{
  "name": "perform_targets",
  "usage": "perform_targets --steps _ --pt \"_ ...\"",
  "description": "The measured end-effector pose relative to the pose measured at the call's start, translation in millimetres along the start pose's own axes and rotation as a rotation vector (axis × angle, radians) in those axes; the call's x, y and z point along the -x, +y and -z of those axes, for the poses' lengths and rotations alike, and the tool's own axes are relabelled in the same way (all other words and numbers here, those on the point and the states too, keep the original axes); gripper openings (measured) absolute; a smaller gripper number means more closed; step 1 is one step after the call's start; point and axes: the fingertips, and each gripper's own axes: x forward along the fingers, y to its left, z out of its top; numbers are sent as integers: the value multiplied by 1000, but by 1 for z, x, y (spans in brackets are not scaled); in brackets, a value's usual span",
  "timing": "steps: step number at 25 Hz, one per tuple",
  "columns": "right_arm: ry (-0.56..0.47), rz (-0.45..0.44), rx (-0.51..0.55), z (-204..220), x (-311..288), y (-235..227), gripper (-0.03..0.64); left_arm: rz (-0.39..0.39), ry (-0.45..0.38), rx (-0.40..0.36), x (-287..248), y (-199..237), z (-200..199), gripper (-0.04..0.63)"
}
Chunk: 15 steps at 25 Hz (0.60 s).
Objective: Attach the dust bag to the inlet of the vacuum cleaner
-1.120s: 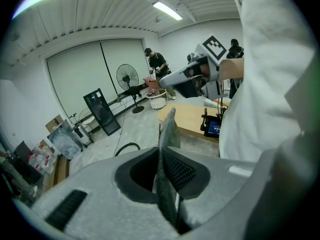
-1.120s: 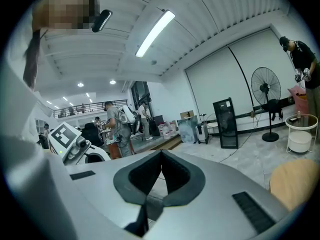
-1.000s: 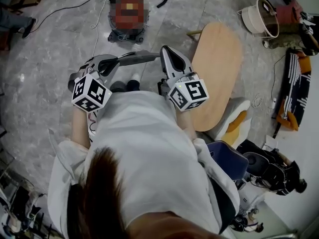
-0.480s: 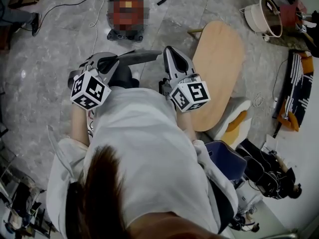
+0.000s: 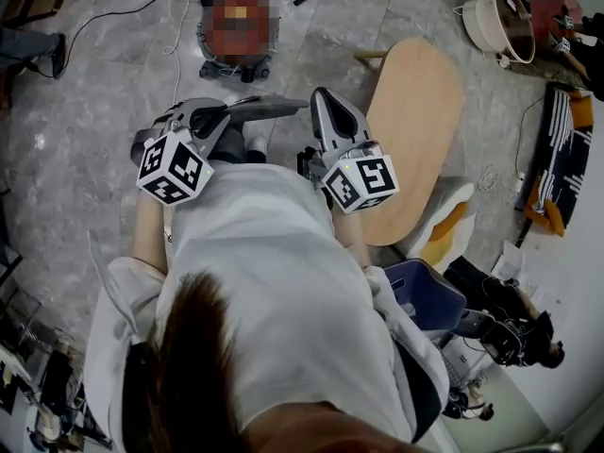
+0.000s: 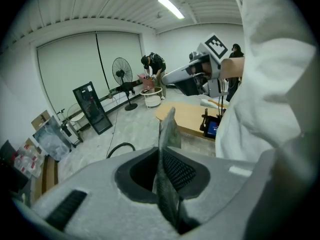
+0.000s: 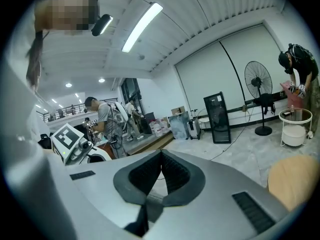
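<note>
We have our left tool [image 5: 223,117] pinching the thin grey dust bag [image 5: 269,109] edge-on in front of us; our right tool [image 5: 322,99] is pressed together on nothing, and the vacuum cleaner [image 5: 231,66] sits well ahead on the floor [image 5: 94,111]

Smooth, pale wood on the table [image 5: 415,111]. Shiny grey stone on the floor [image 5: 85,111]. Thin, dull grey cloth for the dust bag [image 6: 167,134]. Soft white cloth on the person's top [image 5: 274,281].
</note>
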Motion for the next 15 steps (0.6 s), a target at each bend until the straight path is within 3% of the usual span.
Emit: perform_targets --steps 15 --pt "-4 66 10 -32 -107 -11 2 144 -17 -65 -20 99 16 41"
